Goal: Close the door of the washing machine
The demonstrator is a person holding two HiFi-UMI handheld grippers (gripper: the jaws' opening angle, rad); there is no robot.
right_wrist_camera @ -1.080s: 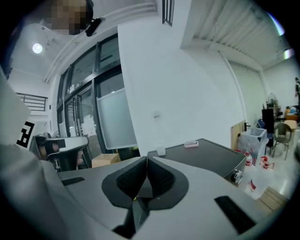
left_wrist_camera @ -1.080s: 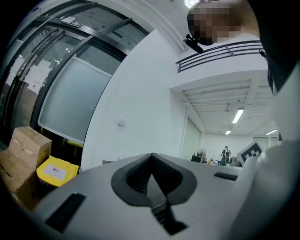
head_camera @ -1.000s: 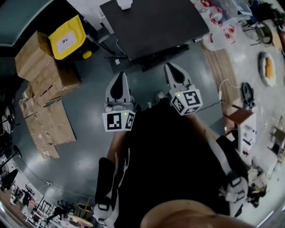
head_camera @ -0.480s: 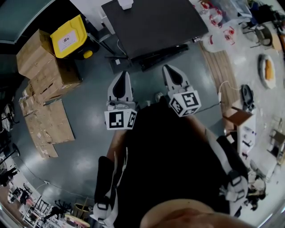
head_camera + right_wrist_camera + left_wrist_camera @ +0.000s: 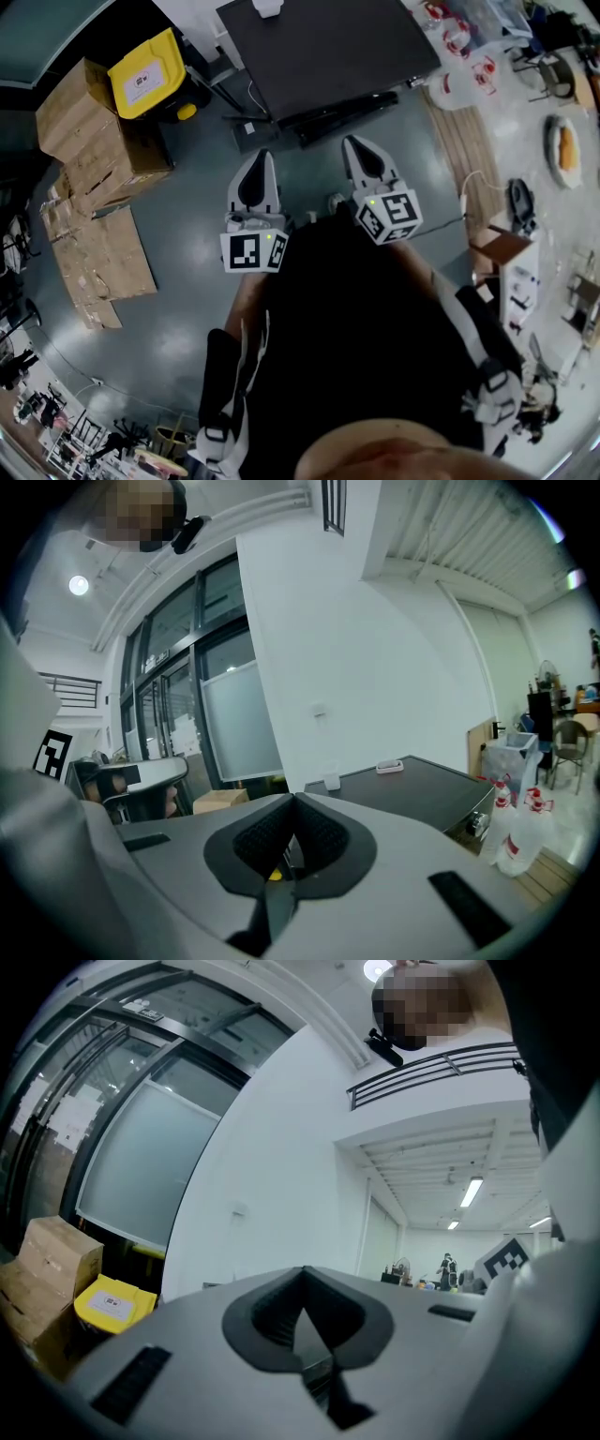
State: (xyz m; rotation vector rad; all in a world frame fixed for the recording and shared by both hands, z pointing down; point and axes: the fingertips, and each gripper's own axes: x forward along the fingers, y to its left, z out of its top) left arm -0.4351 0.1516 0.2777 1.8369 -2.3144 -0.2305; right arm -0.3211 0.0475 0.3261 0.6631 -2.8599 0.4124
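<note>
**Both grippers shut and empty, held short of the washing machine**

The dark grey, flat-topped washing machine point(image 5: 328, 52) sits at the top centre of the head view. The long axis of its top runs left to right, slightly tilted, and the front edge faces down-picture toward the person. In the right gripper view its front panel with a round knob point(image 5: 482, 804) faces right. A dark slab point(image 5: 342, 114) juts out below the front edge — cannot tell if that is the door.

The left gripper point(image 5: 262, 157) is well short of the machine's front, its tip aimed at the front-left corner. Its jaws are together with nothing between them. The right gripper point(image 5: 353, 141) sits just beside it, nearer the front edge, jaws likewise pressed together and empty.

A yellow-lidded plastic bin point(image 5: 142, 73) stands left of the machine, with brown cardboard boxes point(image 5: 89, 131) further left. White plastic bottles with red labels point(image 5: 459, 80) stand by its right corner — a small white object point(image 5: 265, 9) rests on its top.
</note>
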